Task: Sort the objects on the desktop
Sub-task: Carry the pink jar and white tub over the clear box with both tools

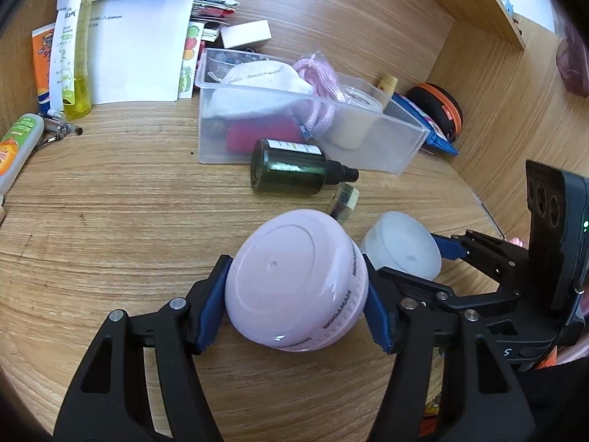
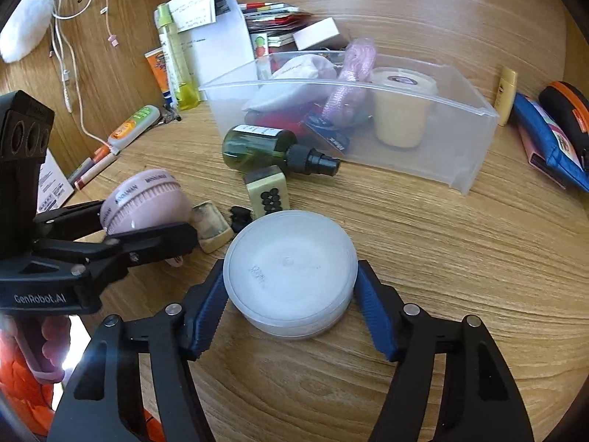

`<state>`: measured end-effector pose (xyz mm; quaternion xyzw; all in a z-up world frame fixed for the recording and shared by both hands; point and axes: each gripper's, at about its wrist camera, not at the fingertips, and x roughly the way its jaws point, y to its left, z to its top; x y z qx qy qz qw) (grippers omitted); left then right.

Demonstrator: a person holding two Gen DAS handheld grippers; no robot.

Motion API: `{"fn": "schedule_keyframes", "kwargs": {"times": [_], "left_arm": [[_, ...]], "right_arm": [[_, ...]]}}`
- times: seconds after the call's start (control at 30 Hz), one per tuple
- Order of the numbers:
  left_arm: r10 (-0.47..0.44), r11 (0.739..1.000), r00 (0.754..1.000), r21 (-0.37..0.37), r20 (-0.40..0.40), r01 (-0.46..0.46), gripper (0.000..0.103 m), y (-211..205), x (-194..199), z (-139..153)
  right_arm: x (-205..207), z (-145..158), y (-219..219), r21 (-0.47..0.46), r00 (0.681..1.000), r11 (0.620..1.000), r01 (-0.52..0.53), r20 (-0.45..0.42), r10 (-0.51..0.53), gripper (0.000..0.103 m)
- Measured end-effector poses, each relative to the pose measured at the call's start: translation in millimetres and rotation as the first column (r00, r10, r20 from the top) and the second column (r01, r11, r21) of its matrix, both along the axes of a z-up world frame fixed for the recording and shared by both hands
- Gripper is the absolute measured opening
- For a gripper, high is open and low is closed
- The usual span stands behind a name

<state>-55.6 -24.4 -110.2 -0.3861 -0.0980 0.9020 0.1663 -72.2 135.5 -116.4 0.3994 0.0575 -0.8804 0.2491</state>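
On my left side, the left gripper [image 1: 296, 291] is clamped on the pink jar [image 1: 294, 280], pads squeezing its sides so it stays put. To its right, my right gripper [image 2: 291, 287] grasps the white lid [image 2: 290, 270], probably to rejoin them. Ahead of both lies the green bottle [image 2: 257, 145] against the clear bin [image 2: 460, 125].

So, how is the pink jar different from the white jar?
The pink jar is pale pink with dark lettering around its rim; the white jar is frosted white with no printed label. The pink jar looks taller and rounder; the white jar looks flat and shallow. The left gripper holds the pink jar, the right gripper the white one. Both are round, and each is clamped between blue pads.
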Motion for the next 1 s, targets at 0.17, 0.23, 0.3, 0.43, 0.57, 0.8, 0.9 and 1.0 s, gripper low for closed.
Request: {"fn": "schedule_keyframes", "kwargs": {"times": [0.17,0.23,0.3,0.43,0.57,0.8,0.9,1.0], "left_arm": [[0.017,1.0,1.0,0.003,-0.017,-0.017,0.064,-7.3,-1.7,7.3],[0.027,1.0,0.999,-0.003,-0.026,-0.027,0.064,-9.1,-2.9,11.4],[0.033,0.999,0.999,-0.007,-0.033,-0.033,0.064,-10.5,-4.5,15.4],[0.05,0.998,0.997,-0.03,-0.066,-0.052,0.064,-10.0,-5.3,25.8],[0.053,0.997,0.993,-0.044,-0.105,-0.058,0.064,-9.3,-8.2,40.7],[0.048,0.998,0.987,-0.039,-0.154,-0.055,0.064,-11.1,-20.3,62.6],[0.041,0.998,0.986,-0.036,-0.164,-0.048,0.064,-13.4,-32.8,71.3],[0.042,0.998,0.983,-0.039,-0.176,-0.05,0.064,-16.2,-44.1,78.3]], "right_arm": [[-4.1,3.8,10.0,-0.019,0.999,0.999,0.031,0.007,-0.031,0.063],[-5.7,7.9,13.3,-0.032,0.999,0.999,0.041,0.004,-0.041,0.063],[-7.4,14.9,18.7,-0.048,0.999,0.998,0.052,-0.007,-0.052,0.063],[-11.2,29.8,26.4,-0.064,0.997,0.996,0.063,-0.036,-0.065,0.063],[-16.0,45.7,34.3,-0.083,0.994,0.994,0.071,-0.073,-0.077,0.063],[-29.5,66.0,45.9,-0.118,0.989,0.99,0.082,-0.115,-0.096,0.063],[-39.2,73.0,49.7,-0.132,0.987,0.988,0.082,-0.127,-0.099,0.063],[-49.4,76.3,51.6,-0.139,0.986,0.986,0.086,-0.131,-0.104,0.063]]}}
